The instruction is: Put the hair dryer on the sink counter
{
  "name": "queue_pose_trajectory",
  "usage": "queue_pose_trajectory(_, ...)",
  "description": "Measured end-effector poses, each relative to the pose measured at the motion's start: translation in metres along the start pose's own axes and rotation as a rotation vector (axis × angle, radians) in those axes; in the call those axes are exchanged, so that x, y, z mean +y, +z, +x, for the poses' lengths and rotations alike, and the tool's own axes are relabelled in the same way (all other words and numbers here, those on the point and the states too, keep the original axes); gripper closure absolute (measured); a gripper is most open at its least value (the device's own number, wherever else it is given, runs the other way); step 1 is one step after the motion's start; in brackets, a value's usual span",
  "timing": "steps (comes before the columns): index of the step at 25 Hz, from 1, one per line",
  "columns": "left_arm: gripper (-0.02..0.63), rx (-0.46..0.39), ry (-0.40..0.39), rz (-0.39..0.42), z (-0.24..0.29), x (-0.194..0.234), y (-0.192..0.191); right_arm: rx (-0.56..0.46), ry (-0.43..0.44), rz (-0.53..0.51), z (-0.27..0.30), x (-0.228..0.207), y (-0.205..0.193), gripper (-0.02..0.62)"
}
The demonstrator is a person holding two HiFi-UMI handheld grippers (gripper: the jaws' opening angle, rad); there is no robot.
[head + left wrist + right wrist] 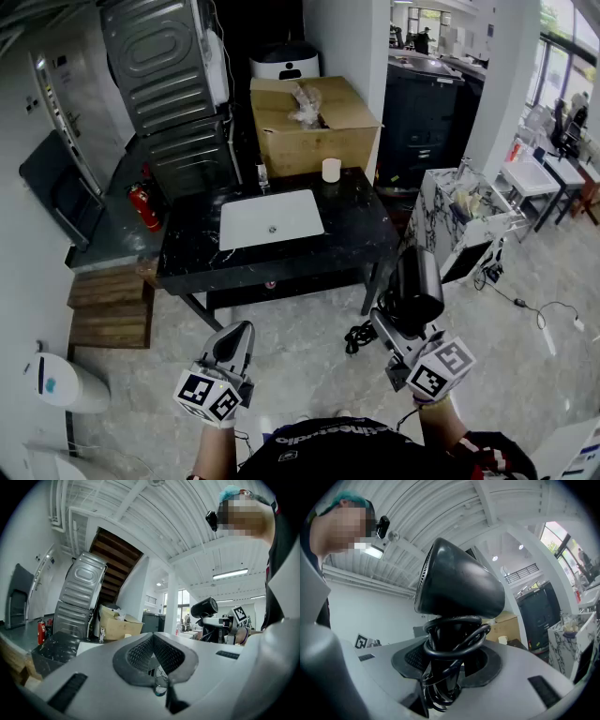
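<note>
A black hair dryer (pixel 413 286) stands upright in my right gripper (pixel 398 330), which is shut on its handle with the cord wound round it (pixel 450 648). Its barrel (pixel 459 581) fills the right gripper view. It hangs in the air to the right of the black sink counter (pixel 356 230), below the counter's front right corner in the head view. My left gripper (pixel 234 345) is held in front of the counter with its jaws shut and nothing between them (pixel 157 667). The dryer (pixel 205 607) also shows at the right of the left gripper view.
A white basin (pixel 270 219) is set in the counter, with a tap (pixel 262 175) and a white cup (pixel 330 170) behind it. A cardboard box (pixel 312 122) stands at the back. Wooden steps (pixel 108 305) sit at the left, a marble-topped unit (pixel 469 220) at the right.
</note>
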State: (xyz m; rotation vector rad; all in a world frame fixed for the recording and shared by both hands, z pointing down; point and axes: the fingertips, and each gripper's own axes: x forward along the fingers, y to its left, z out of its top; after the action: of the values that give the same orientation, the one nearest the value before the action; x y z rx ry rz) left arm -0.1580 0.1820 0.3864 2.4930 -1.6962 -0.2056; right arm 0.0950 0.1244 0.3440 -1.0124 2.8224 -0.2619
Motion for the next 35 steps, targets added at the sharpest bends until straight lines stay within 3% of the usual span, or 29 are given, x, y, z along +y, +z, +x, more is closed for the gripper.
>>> queue_pose_trajectory(25, 0.592, 0.007, -0.029, -0.023, 0.006, -0.015, -0.010, -0.009, 0.017, -0.018, -0.012, -0.001, 0.003, 0.394)
queue_pose_trajectory(35, 0.592, 0.007, -0.042, -0.039, 0.026, -0.038, -0.017, 0.003, 0.018, 0.013, -0.028, -0.028, 0.002, 0.393)
